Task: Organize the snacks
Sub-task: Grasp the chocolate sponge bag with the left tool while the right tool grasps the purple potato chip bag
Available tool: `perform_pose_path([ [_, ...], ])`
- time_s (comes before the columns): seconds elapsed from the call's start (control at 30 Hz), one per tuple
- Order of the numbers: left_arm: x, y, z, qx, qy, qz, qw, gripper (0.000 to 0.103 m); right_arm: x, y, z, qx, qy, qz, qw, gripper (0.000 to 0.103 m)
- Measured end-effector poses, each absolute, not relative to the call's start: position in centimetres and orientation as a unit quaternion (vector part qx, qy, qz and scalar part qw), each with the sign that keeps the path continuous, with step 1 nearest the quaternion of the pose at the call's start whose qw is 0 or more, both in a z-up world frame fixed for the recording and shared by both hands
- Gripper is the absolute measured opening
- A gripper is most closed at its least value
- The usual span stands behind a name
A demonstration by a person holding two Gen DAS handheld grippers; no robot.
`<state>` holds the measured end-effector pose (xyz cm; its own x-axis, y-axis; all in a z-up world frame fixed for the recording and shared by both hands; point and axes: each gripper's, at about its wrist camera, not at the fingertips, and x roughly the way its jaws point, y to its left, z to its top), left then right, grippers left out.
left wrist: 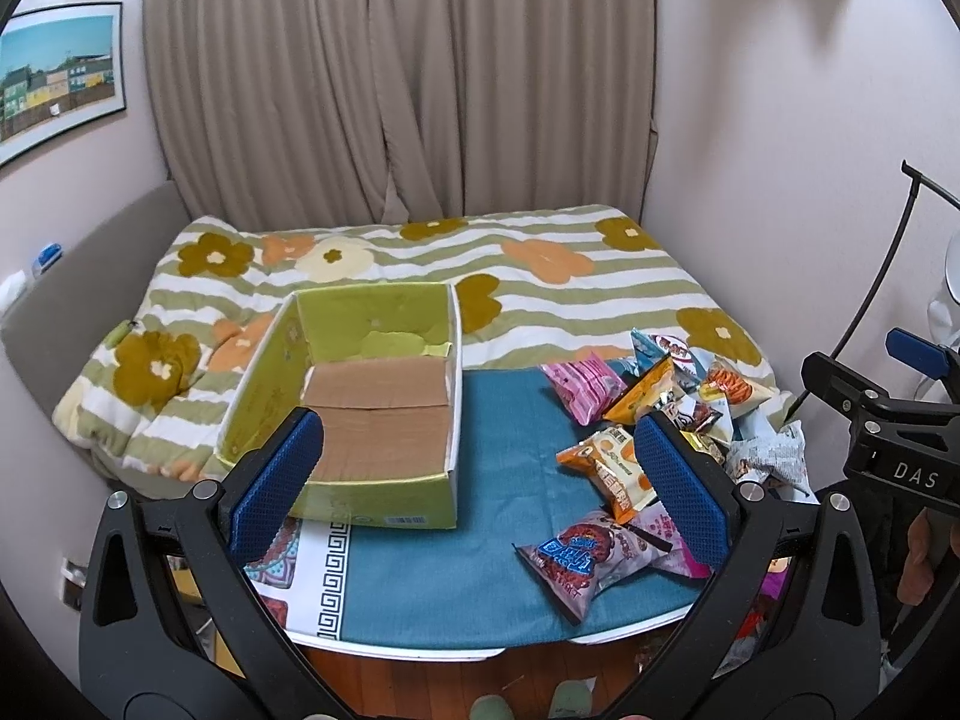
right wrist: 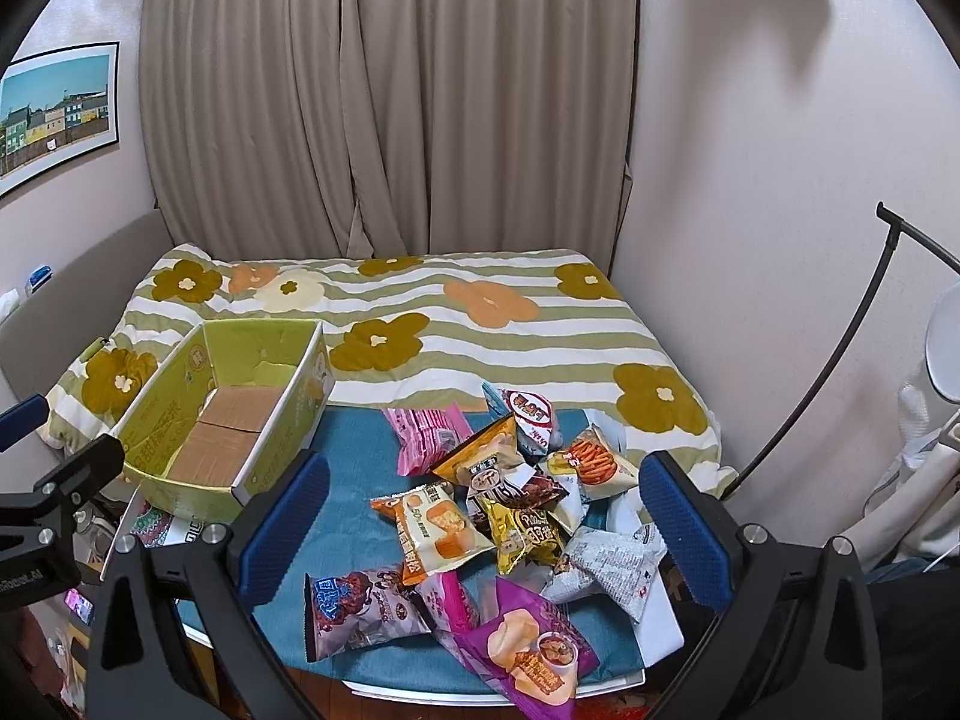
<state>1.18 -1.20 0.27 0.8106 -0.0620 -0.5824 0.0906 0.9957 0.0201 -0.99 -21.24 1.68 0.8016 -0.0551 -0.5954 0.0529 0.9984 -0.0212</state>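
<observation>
A green cardboard box (left wrist: 336,324) with a brown bottom stands open and empty on the left of a blue-clothed table (left wrist: 480,552); it also shows in the right wrist view (right wrist: 180,384). A pile of snack packets (right wrist: 516,492) lies on the table's right side, with an orange packet (right wrist: 435,531), a gold one (right wrist: 522,531), a purple one (right wrist: 528,654) and a pink one (right wrist: 420,429). The pile shows in the left wrist view (left wrist: 666,414) too. My left gripper (left wrist: 480,480) is open and empty above the table. My right gripper (right wrist: 486,534) is open and empty above the pile.
A bed with a striped flowered quilt (left wrist: 540,276) lies behind the table. Beige curtains (left wrist: 396,78) hang at the back. A wall is at the right, with a black curved lamp arm (right wrist: 840,342). Wooden floor (left wrist: 468,678) shows below the table's front edge.
</observation>
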Motion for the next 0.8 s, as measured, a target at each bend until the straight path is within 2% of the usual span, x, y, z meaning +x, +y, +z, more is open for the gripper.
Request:
perform_pose_path([
  [0.2,3.3,-1.8,-1.6,0.045,0.343,-0.094,0.934,0.103,-0.6,-21.8,0.4,0.016,0.342,-0.051,0.938,0.103],
  [0.53,6.8,-5.0,-11.6,0.096,0.44,-0.222,0.865,0.103,-1.3,-24.3,-6.4,0.061,0.431,-0.12,0.892,0.103],
  [0.8,8.2,-8.5,-19.3,0.151,0.485,-0.256,0.823,0.103,-1.7,-27.4,-13.1,0.114,0.492,-0.128,0.854,0.103],
])
